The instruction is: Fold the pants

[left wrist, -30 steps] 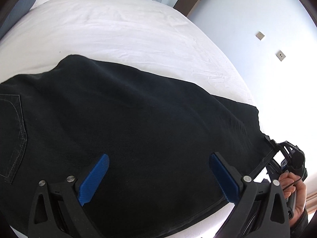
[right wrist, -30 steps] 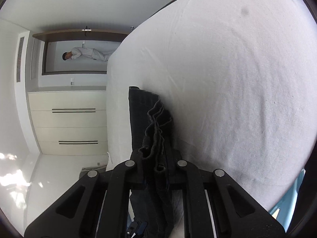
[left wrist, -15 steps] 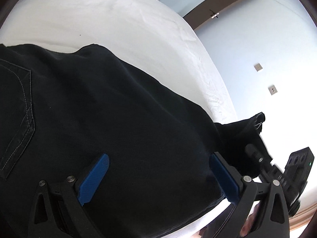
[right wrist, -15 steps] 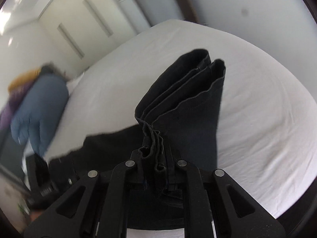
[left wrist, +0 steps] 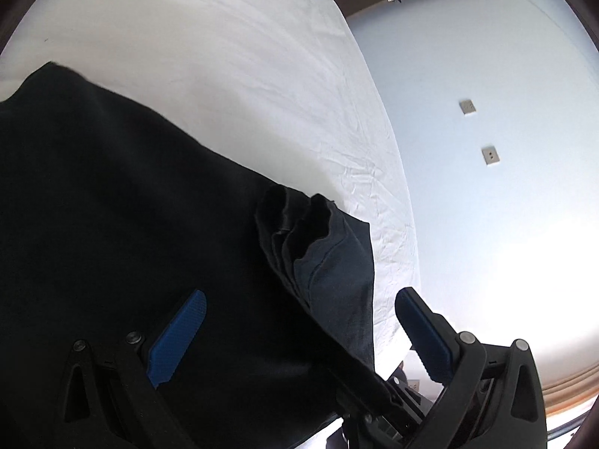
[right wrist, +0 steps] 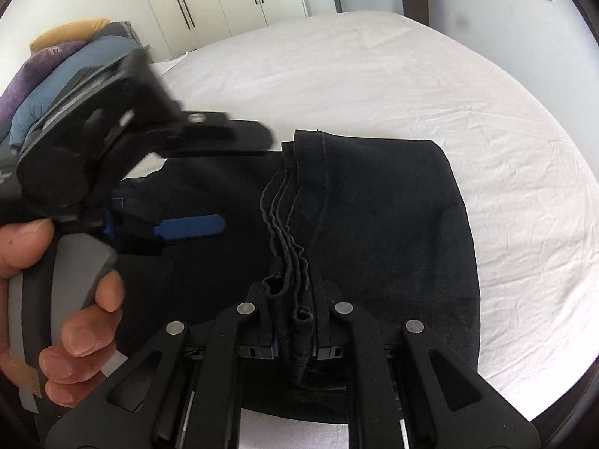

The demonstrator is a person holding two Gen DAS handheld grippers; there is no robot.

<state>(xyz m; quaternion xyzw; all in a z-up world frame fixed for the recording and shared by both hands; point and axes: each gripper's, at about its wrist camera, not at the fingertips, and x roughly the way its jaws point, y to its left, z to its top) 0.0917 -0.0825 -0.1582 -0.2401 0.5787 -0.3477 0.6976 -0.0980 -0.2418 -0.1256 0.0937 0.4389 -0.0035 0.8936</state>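
The black pants (right wrist: 393, 202) lie spread on the white bed sheet (right wrist: 468, 86), and the right gripper (right wrist: 294, 321) has its jaws pinched tight on the bunched hem layers (right wrist: 288, 247), holding that end folded back over the rest of the garment. The left gripper (left wrist: 299, 336), gripped by a person's hand (right wrist: 56, 299), hovers over the dark cloth with its blue pads (left wrist: 179, 333) spread wide and nothing between them
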